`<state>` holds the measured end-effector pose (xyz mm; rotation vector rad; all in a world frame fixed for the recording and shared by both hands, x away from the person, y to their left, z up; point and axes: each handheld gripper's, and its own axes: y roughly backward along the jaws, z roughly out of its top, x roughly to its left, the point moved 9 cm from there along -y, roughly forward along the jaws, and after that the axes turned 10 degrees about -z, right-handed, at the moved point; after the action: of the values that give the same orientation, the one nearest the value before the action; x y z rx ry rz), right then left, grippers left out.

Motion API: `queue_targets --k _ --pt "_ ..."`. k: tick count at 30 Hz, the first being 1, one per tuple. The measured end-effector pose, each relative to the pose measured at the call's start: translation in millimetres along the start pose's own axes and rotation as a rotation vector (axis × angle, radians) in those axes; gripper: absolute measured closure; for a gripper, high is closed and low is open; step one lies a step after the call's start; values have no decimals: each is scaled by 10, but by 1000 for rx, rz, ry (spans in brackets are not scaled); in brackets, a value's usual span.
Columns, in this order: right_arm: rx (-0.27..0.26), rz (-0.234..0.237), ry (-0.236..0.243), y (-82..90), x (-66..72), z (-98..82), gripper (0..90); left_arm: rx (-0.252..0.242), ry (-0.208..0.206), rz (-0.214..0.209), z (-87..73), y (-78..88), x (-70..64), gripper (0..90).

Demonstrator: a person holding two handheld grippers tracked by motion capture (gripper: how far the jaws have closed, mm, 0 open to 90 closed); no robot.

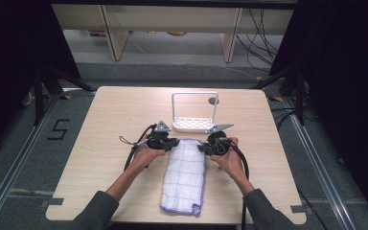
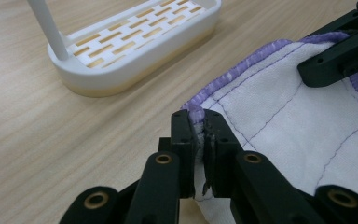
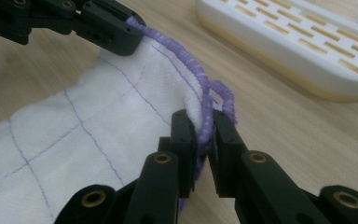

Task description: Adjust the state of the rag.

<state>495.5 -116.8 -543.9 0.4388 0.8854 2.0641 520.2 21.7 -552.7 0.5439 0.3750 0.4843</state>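
Pinching the two far corners of a folded white cloth with purple stitched edging (image 1: pixel 184 175), both tools sit low on the pale wooden worktop (image 1: pixel 105 120).

From the high view, the cloth lies as a long strip running toward the person, just in front of a white slotted plastic rack with an upright frame (image 1: pixel 195 112); bent forearms in grey sleeves come in from the near edge, hands angled inward to face each other across the cloth's far end. The left gripper view shows what the high view cannot: the left tool (image 2: pixel 200 140) clamped together on the cloth's corner hem, fabric bunched between its pads. The right gripper view shows the right tool (image 3: pixel 205 135) closed on the purple edging, which loops above the jaws.
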Motion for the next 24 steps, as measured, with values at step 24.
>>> queue_targets --k 24 --pt "-68 28 25 257 72 108 813 -96 -16 -30 202 424 -230 819"
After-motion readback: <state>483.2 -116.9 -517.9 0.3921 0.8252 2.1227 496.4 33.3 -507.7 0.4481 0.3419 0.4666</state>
